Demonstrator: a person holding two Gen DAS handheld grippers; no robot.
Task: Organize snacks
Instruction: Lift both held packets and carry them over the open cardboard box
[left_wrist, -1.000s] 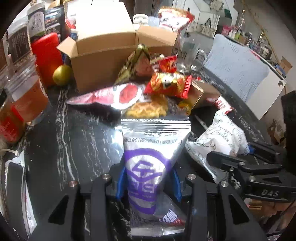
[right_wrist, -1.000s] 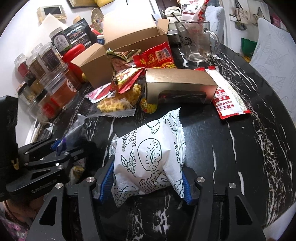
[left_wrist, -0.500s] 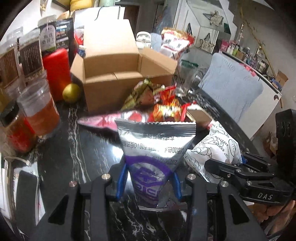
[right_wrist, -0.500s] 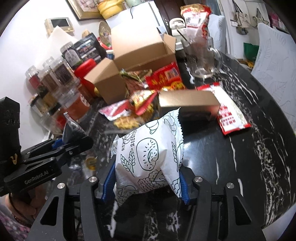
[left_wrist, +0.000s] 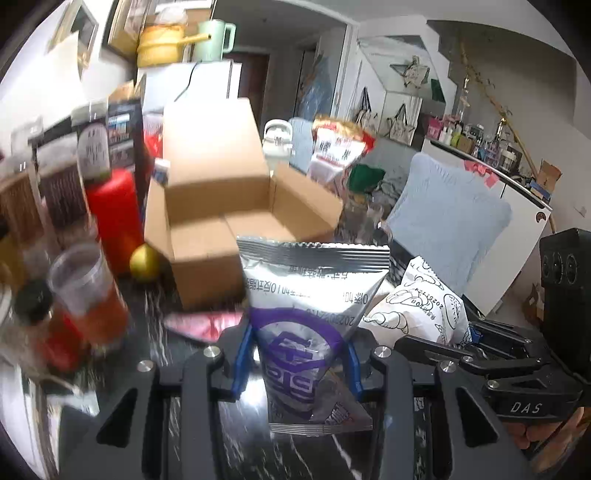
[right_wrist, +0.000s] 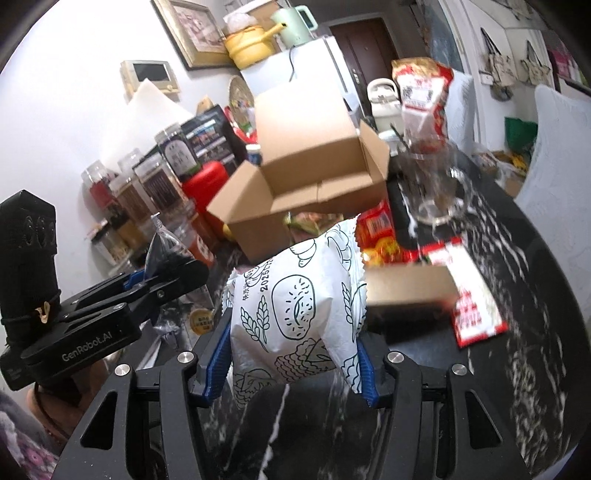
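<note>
Two tools gripping packets | left tool (left_wrist: 295, 363): silver packet (left_wrist: 314, 295) | right tool (right_wrist: 291, 363): white packet (right_wrist: 295, 306) | black marble table (right_wrist: 517, 369)

Clutter around the black white-veined marble worktop (right_wrist: 524, 295)

A clear glass mug (right_wrist: 437, 184) stands on the worktop's far side. At the left edge, clear plastic jars with dark labels (right_wrist: 147, 184) crowd beside a red plastic canister (left_wrist: 114, 218), a small yellow-green round fruit (left_wrist: 144, 263) just next to it. Behind, a yellow enamel pot (right_wrist: 249, 46) and pale green kettle (right_wrist: 293, 24) sit atop a white fridge (right_wrist: 314, 70).

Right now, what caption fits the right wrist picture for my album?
Right gripper holds a white snack bag before the open box.
</note>
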